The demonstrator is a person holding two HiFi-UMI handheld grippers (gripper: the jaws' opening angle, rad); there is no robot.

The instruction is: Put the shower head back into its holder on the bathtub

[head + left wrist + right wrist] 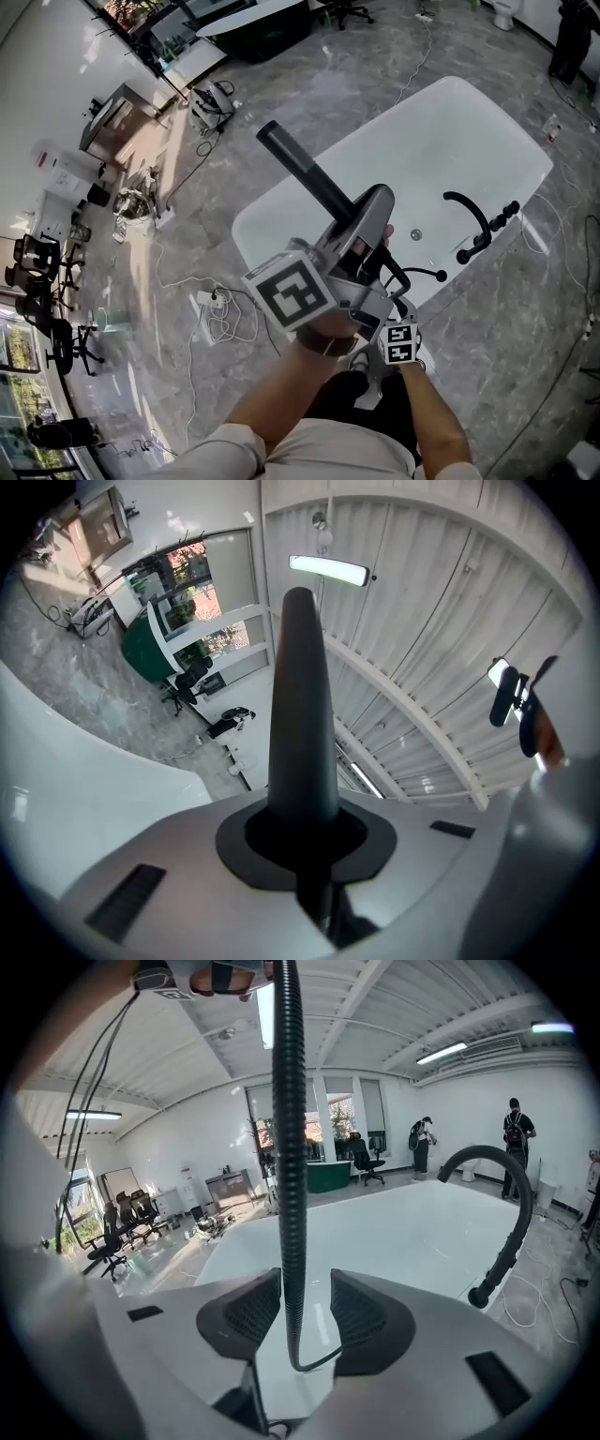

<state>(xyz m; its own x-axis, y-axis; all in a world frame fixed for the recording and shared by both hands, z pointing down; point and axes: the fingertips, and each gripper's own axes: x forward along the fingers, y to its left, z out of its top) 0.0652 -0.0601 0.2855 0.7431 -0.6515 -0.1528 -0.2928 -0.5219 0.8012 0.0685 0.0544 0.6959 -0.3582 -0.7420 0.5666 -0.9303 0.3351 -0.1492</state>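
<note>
Left gripper (305, 846) grasps the shower head (300, 714); right gripper (305, 1312) released.
Head view: the left hand (328, 333) holds its gripper raised over the near rim of the bathtub (450, 131), with the shower head slanting up-left. Left gripper view: jaws clenched on the black handle. Right gripper view: jaws wide apart, with the ribbed hose (286, 1147) hanging between them, unclamped, and the bathtub ahead.

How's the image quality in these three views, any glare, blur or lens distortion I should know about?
Head view: sharp, wide-angle curve, bright glare on the floor at left. Left gripper view: fisheye with black corners, ceiling lamp blown out, shower head looms large. Right gripper view: same fisheye, evenly lit, hose and bathtub sharp.
</note>
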